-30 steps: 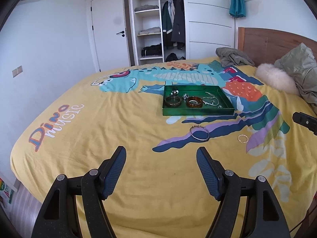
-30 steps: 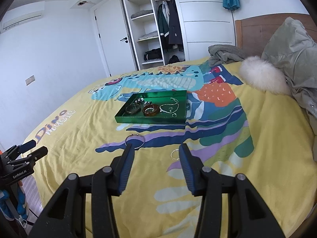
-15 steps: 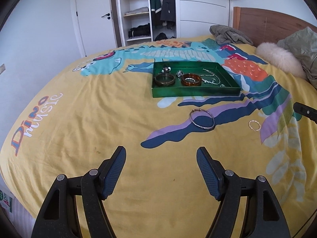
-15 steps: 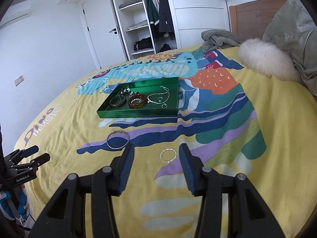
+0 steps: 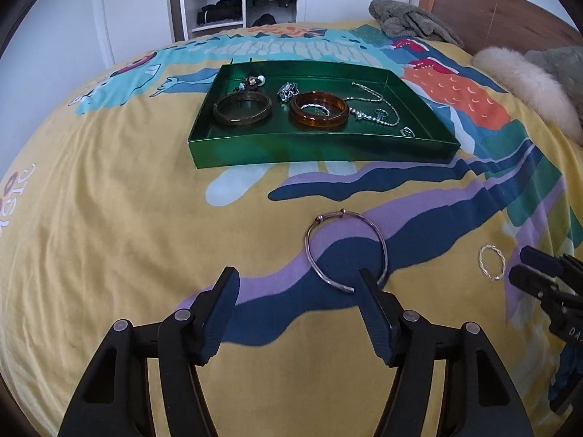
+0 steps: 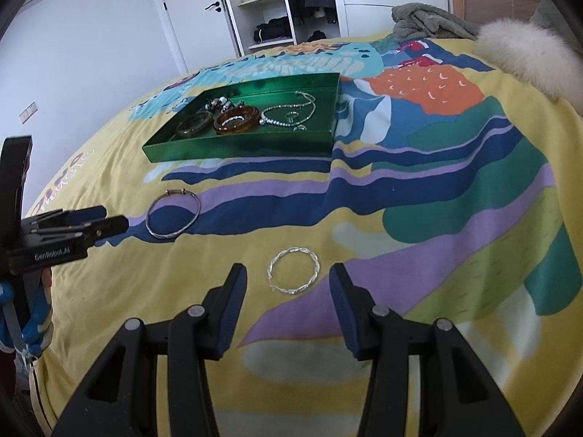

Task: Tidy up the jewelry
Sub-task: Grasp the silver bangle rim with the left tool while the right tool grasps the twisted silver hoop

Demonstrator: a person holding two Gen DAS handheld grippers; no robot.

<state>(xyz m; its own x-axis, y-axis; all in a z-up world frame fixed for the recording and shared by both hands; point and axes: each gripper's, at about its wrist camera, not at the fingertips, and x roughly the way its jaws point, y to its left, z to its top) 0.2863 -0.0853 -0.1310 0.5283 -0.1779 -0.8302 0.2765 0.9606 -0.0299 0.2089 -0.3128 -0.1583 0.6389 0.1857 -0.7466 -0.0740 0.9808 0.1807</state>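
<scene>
A green tray (image 5: 320, 149) (image 6: 240, 147) lies on the yellow bed. It holds a dark bangle (image 5: 243, 108), an amber bangle (image 5: 318, 110), a silver necklace (image 5: 375, 107) and small pieces. A thin silver bangle (image 5: 345, 249) (image 6: 172, 217) lies on the bedspread just ahead of my open, empty left gripper (image 5: 298, 284); its near edge is by the right fingertip. A twisted silver bracelet (image 6: 293, 270) (image 5: 492, 262) lies just ahead of my open, empty right gripper (image 6: 288, 280), between its fingertips.
A fluffy white cushion (image 6: 524, 54), grey clothes (image 5: 411, 22) and a wooden headboard (image 5: 492, 18) are at the bed's far right. An open wardrobe (image 6: 291, 3) and a door stand beyond the bed. Each gripper shows at the edge of the other's view.
Both grippers have moved forward and down toward the bedspread. The silver bangle and the twisted bracelet are now right at the fingertips. Both stay open.
</scene>
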